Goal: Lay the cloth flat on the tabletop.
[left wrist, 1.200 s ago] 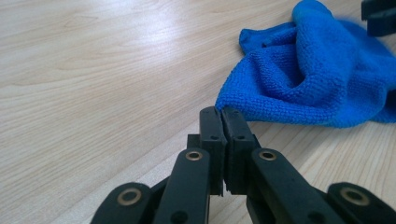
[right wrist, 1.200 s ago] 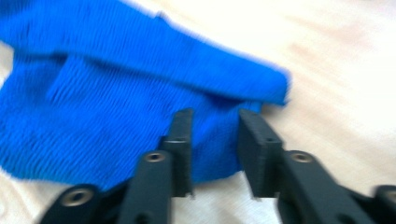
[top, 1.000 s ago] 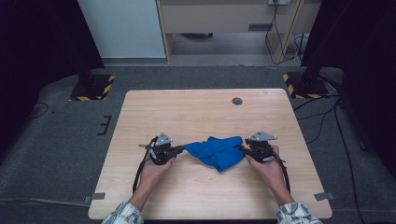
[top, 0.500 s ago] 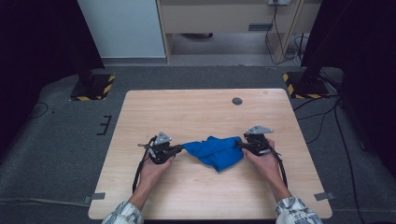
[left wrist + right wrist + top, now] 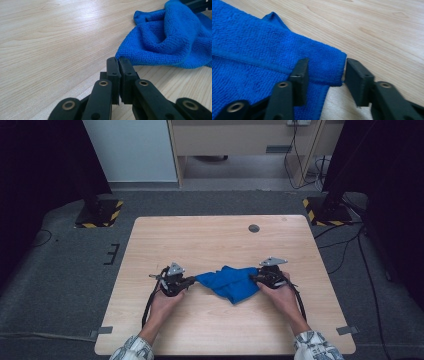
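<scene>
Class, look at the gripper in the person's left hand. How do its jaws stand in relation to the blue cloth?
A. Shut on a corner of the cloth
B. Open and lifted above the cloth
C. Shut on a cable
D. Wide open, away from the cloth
A: the left gripper has its jaws pressed together, pinching a corner of the blue microfibre cloth on the wooden table.

Light wood table [image 5: 210, 240] on grey carpet [image 5: 65, 270]. White panel [image 5: 130, 150] at 11 o'clock; hazard-striped stand bases [image 5: 97, 215] at 10 and 2.

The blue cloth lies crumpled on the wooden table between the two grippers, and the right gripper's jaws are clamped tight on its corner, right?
Not quite. In the right gripper view the right gripper has its jaws apart, straddling a corner of the blue cloth without pressing it. The cloth does lie crumpled between the grippers on the wooden table.
</scene>
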